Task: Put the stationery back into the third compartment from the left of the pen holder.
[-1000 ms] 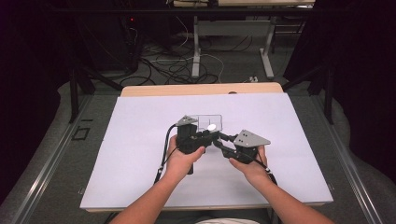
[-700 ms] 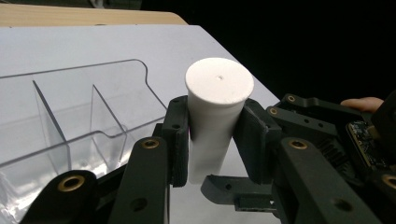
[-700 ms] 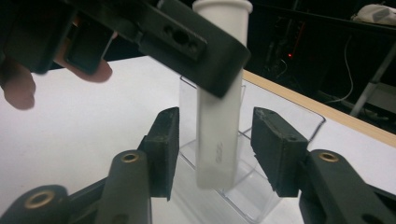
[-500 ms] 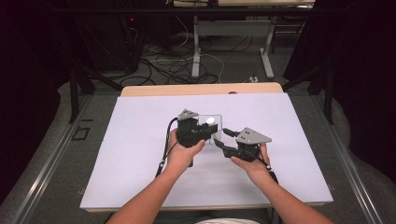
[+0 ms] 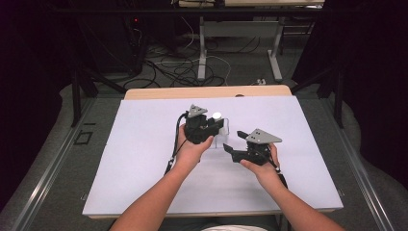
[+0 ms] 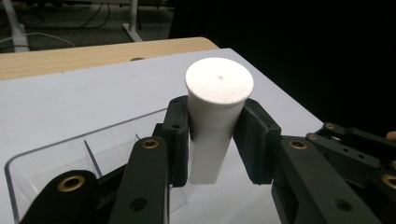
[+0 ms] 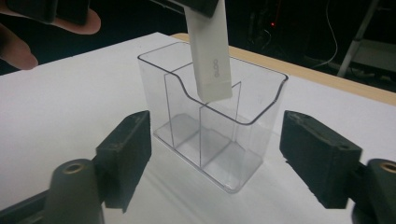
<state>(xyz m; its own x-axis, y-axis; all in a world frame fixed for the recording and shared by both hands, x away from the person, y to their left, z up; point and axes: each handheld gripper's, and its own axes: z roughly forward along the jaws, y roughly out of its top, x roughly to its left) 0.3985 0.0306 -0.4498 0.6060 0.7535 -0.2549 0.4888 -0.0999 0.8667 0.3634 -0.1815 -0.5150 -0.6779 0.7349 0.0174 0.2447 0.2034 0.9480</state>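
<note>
Your left tongs (image 6: pixel 212 140) are clamped on a white tube (image 6: pixel 214 116) just below its cap end, holding it upright with its lower end dipping into the clear holder (image 7: pixel 212 126), which stands near the middle of the worktop (image 5: pixel 134 159), toward its far edge. Your right tongs (image 7: pixel 233 154) gape wide with nothing in them, one jaw on either side of the holder and clear of its walls. Judgement: tube looks light, rigid and smooth, so grip high on the body; holder is thin, light plastic, likely to slide or tip, so brace it low across its walls.
</note>
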